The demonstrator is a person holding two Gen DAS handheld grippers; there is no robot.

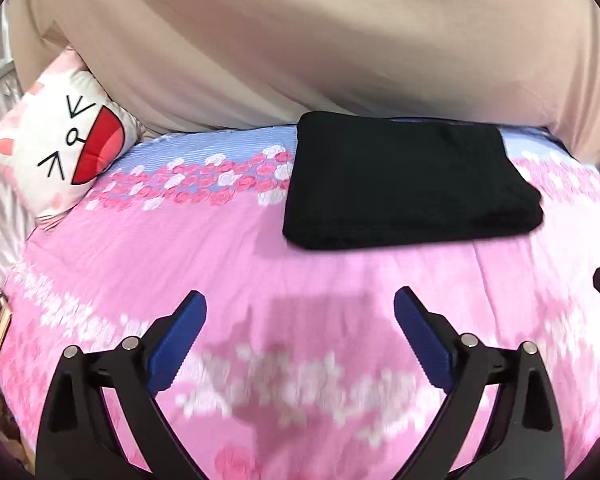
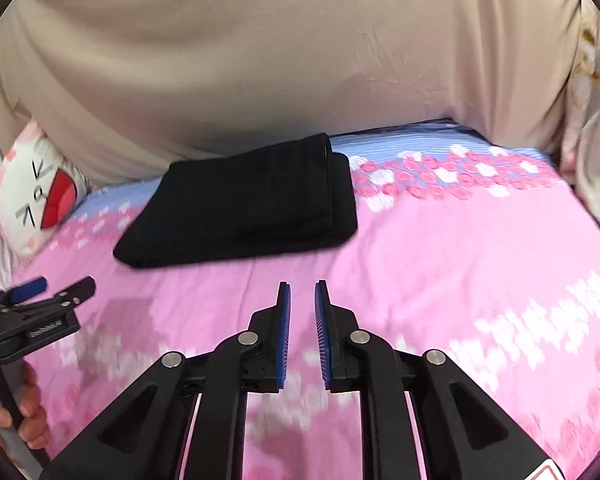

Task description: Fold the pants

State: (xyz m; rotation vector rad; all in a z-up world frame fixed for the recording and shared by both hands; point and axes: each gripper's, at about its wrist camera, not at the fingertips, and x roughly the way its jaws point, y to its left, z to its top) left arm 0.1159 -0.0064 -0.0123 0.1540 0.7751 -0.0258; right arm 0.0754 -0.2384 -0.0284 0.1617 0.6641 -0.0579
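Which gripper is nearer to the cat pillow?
Left. The left gripper hovers open over the pink bedspread on the cat pillow side; the right gripper is farther toward the other side.

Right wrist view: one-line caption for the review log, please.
Black pants lie folded on the pink bedspread; right gripper hovers empty with a narrow gap, left gripper at the left edge.

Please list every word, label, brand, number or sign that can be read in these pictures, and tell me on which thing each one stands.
No text can be read with certainty.
Left hand-held gripper: a small white brand mark on its black body, too small and blurred to read.
Right hand-held gripper: a red and white sticker at the bottom edge, cut off, no letters visible.
Cushion: only a drawn cartoon face, no words.
Folded black pants: no label visible.
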